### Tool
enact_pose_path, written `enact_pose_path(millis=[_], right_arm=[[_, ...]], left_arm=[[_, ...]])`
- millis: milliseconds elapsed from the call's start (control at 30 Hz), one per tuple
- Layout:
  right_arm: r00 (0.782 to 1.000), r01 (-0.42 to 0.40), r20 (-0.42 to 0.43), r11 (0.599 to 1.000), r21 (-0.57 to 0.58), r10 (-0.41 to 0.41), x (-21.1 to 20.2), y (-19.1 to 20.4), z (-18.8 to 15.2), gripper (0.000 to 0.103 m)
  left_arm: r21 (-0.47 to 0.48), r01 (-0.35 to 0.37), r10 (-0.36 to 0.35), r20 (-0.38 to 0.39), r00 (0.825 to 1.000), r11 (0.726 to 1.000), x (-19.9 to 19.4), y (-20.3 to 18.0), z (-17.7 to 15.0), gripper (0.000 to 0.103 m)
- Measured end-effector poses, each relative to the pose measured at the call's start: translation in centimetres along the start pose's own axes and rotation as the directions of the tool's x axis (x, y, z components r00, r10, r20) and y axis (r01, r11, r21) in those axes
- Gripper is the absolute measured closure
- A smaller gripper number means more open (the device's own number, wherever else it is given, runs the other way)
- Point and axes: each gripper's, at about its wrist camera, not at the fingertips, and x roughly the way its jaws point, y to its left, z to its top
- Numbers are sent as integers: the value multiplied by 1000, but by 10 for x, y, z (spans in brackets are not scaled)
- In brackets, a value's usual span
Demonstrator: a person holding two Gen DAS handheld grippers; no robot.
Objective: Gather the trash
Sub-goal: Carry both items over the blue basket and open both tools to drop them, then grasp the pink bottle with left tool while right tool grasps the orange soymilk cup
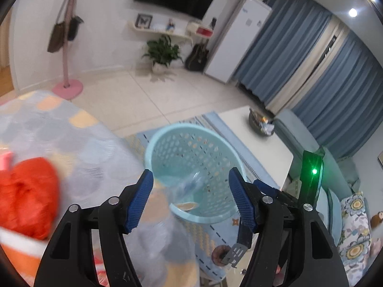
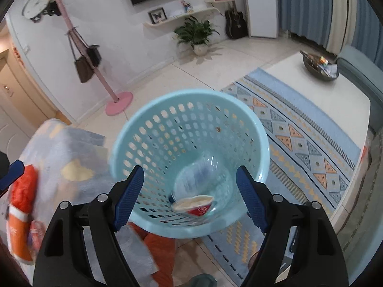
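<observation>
In the left wrist view, the left gripper (image 1: 190,198) stands wide with nothing pressed between its blue pads, aimed down toward the pale blue perforated basket (image 1: 215,217) at the centre of the frame; a clear plastic bottle (image 1: 191,183), blurred, shows inside the basket between the jaws, and a small cup (image 1: 186,206) lies at the near rim line. At the left edge, on the patterned blanket (image 1: 59,124), sits a crumpled red bag (image 1: 26,196) (probably the next piece of trash, and it lies to the left of this gripper, making the left hand seem the nearer one). In the right wrist view, the right gripper (image 2: 190,197) is also wide and empty, looking straight down into the basket (image 2: 258,143) that fills mid-frame. The bottle (image 2: 203,177) lies on the basket floor with its long axis running from lower left to upper right, and the red-banded cup (image 2: 194,205) rests just below it, mouth toward the camera. The red bag (image 2: 22,191) appears at the far left edge, beside the tip of the other gripper.
</observation>
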Motion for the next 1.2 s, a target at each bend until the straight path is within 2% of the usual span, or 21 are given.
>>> enact_pose_path(millis=[167, 233, 433, 567, 667, 767, 900, 933, 967, 1000, 1067, 1133, 1200], right_arm=[[994, -52, 92, 996, -72, 58, -51, 40, -12, 28], [987, -82, 128, 990, -113, 97, -74, 63, -20, 28], [961, -177, 166, 955, -238, 220, -122, 132, -52, 28], [946, -235, 135, 912, -337, 294, -136, 185, -80, 28], [944, -266, 82, 884, -385, 320, -133, 217, -98, 28], [938, -316, 7, 863, -395, 346, -123, 241, -113, 28], [943, -324, -64, 856, -403, 327, -106, 270, -130, 28], [942, -332, -91, 859, -390, 323, -99, 276, -132, 25], [941, -338, -109, 862, -376, 322, -94, 279, -133, 18], [940, -340, -124, 869, -360, 317, -89, 281, -133, 16], [942, -334, -140, 876, -348, 303, -82, 287, -135, 16], [955, -295, -142, 884, -363, 260, -76, 293, -136, 16], [951, -305, -167, 881, -362, 260, -70, 299, -137, 16]], left_arm=[[7, -42, 41, 118, 992, 999, -73, 8, -21, 32], [8, -65, 62, 161, 985, 998, -102, 16, -32, 27], [-48, -165, 171, 267, 948, 985, -180, 52, -59, 18], [-111, -243, 265, 293, 919, 964, -225, 93, -85, 14], [-172, -296, 335, 282, 899, 939, -245, 124, -99, 13], [-224, -328, 378, 236, 895, 918, -252, 154, -114, 13], [-249, -356, 402, 168, 900, 901, -254, 196, -130, 12], [-250, -358, 401, 150, 904, 900, -251, 202, -131, 12], [-254, -365, 403, 116, 908, 895, -244, 211, -132, 12], [-255, -369, 403, 94, 910, 894, -240, 217, -134, 12], [-246, -369, 396, 73, 915, 896, -234, 224, -138, 12], [-236, -375, 397, 51, 916, 896, -228, 229, -143, 12], [-213, -398, 414, 34, 910, 892, -220, 227, -145, 12]])
